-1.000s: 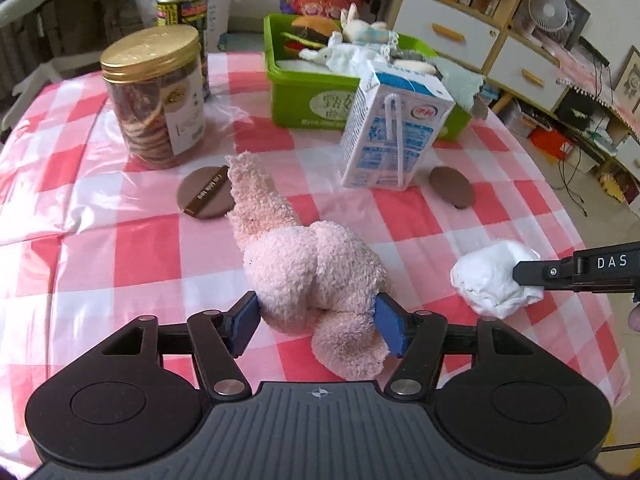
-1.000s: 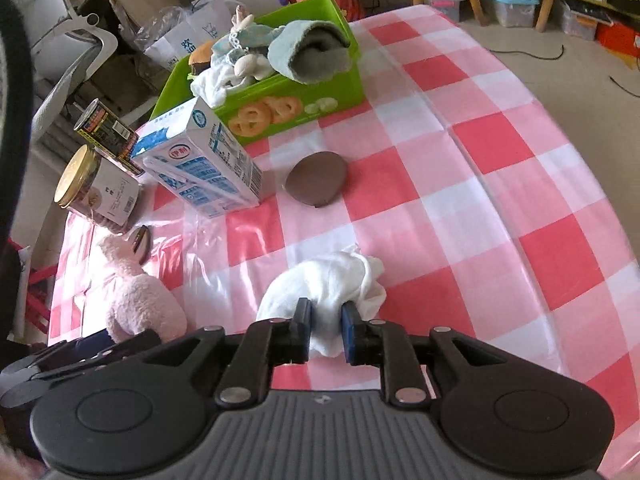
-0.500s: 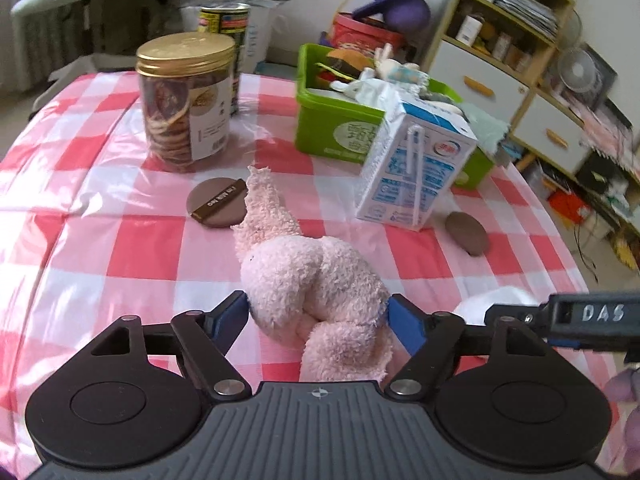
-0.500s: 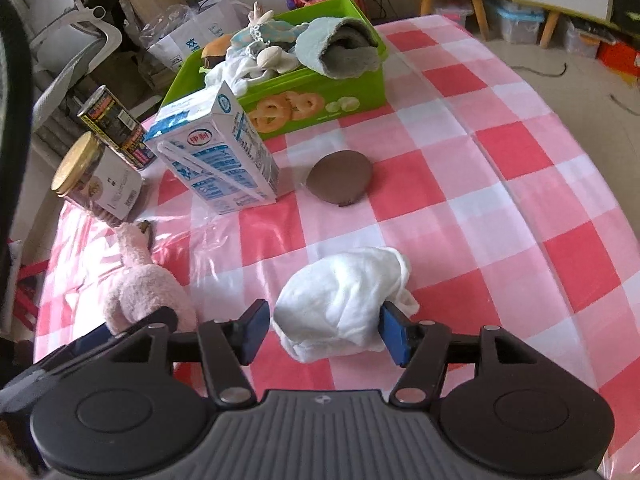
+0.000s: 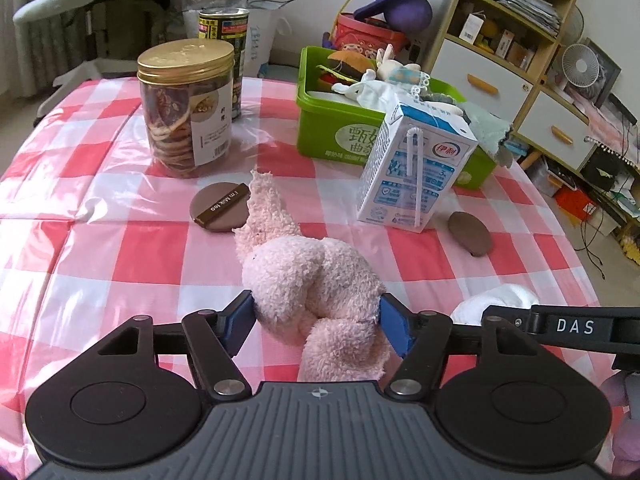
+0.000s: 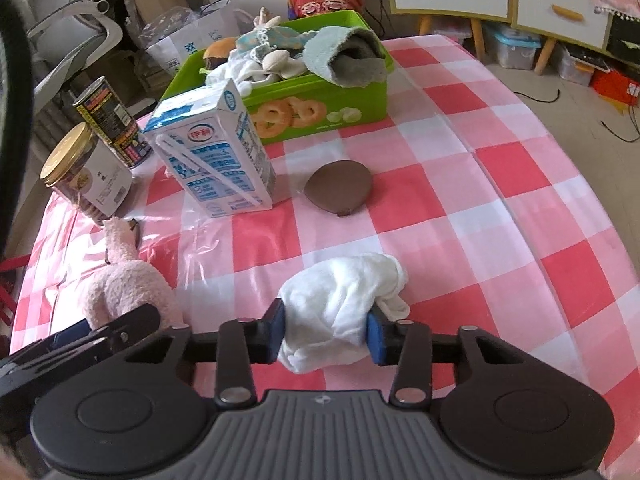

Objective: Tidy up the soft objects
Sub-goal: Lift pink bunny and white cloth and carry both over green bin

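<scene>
1. The pink plush toy is fuzzy and lumpy, with a long ear stretched toward a flat brown round puff crossed by a lettered ribbon band.
2. The white cloth is thin, crumpled fabric bunched into a soft ball on the glossy red-and-white checked tablecloth.
3. A green plastic bin at the far side of the table is heaped with plush toys and a folded teal-grey cloth.
4. A boxy blue-and-white milk carton with a straw stuck to its side stands before the bin; a second brown puff lies just beside it.
5. A clear cylindrical jar with a gold lid stands next to a printed metal can.
6. The left gripper has its blue pads pressed against both flanks of the plush toy, which lies on the table between them; its jaws have just been closing.
7. The right gripper has its blue pads pinching the near part of the white cloth, which bulges forward out of the gap; its jaws have just been closing on it.
</scene>
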Demonstrator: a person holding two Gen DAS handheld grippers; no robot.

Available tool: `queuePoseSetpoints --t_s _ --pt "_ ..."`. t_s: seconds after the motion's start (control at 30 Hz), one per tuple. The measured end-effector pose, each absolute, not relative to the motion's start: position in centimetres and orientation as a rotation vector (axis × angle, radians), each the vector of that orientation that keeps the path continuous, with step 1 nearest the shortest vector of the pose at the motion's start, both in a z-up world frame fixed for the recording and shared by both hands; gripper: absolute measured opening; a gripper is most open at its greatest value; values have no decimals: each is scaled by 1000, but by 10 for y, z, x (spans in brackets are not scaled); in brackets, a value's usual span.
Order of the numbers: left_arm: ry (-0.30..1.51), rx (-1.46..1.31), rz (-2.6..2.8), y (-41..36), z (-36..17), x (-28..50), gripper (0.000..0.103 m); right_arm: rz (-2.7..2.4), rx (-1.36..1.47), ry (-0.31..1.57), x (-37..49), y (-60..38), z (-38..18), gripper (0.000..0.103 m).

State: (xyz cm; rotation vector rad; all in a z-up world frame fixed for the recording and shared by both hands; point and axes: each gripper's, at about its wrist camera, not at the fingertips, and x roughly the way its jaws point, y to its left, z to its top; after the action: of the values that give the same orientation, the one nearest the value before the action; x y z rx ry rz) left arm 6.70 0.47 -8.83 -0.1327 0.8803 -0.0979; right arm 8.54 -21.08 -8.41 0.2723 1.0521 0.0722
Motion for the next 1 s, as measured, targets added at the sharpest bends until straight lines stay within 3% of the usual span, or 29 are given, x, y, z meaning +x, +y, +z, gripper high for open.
queuePoseSetpoints --t_s 1.0 --pt "739 -200 -136 29 -22 79 65 113 633 898 100 -272 -27 12"
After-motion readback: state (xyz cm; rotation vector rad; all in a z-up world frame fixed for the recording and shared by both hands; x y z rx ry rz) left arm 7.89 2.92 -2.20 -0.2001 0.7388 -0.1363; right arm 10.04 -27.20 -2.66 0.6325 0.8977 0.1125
